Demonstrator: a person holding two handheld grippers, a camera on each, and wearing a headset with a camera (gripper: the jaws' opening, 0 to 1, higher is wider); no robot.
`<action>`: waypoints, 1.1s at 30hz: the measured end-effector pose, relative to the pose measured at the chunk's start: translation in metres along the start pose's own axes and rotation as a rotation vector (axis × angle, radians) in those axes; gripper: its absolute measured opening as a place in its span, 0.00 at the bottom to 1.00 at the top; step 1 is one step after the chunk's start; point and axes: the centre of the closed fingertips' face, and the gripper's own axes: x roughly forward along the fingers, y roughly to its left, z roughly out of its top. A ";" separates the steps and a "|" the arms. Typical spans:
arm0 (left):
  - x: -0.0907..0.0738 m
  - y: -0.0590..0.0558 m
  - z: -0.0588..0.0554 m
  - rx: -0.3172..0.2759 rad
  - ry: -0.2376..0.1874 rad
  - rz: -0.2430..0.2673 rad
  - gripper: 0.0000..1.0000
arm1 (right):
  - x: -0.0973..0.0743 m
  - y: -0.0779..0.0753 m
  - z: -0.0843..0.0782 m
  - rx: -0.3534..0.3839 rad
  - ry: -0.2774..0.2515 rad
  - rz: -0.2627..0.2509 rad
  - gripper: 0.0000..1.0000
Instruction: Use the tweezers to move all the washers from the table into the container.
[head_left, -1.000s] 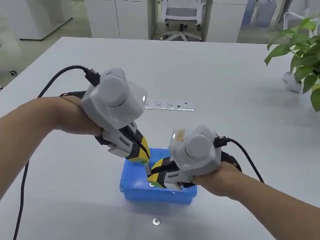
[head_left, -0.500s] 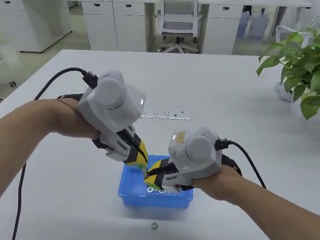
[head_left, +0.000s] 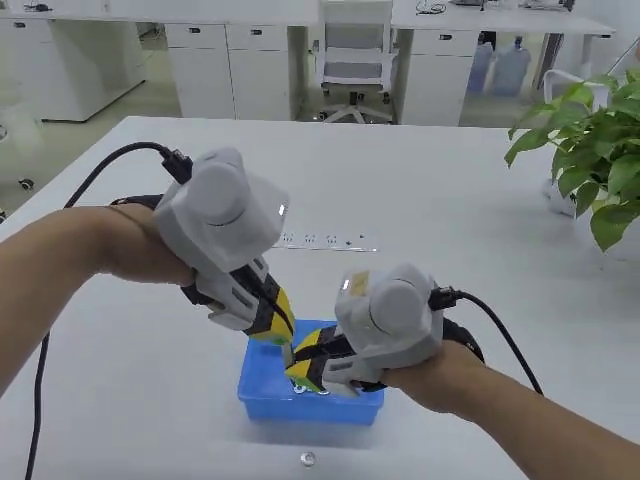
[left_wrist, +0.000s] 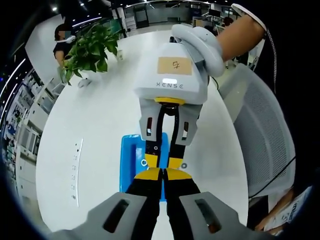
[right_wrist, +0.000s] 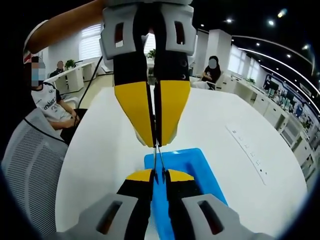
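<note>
Tweezers (right_wrist: 156, 157) over the container (head_left: 305, 406), one washer (head_left: 307, 458) left out front

Up close, lone washer flat on the bench (head_left: 140, 400) just in front of the blue container, not touching its wall. Above the container, left claw (left_wrist: 162, 175) and right claw (right_wrist: 159, 175) tip to tip, both clenched on the thin tweezers. No telling about a washer in the tips. Looks like a drop-off, so ease the squeeze low inside the walls, then back for the front one with tips flat to the bench
</note>
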 end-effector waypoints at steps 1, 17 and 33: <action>0.000 -0.001 0.000 0.001 0.001 0.000 0.05 | 0.000 0.001 0.001 0.000 -0.002 0.000 0.11; -0.001 -0.017 0.007 0.008 -0.005 -0.011 0.04 | -0.001 0.018 -0.001 -0.001 -0.006 0.009 0.12; 0.007 -0.027 0.009 0.006 -0.032 -0.036 0.04 | 0.004 0.031 -0.013 0.022 -0.005 0.027 0.12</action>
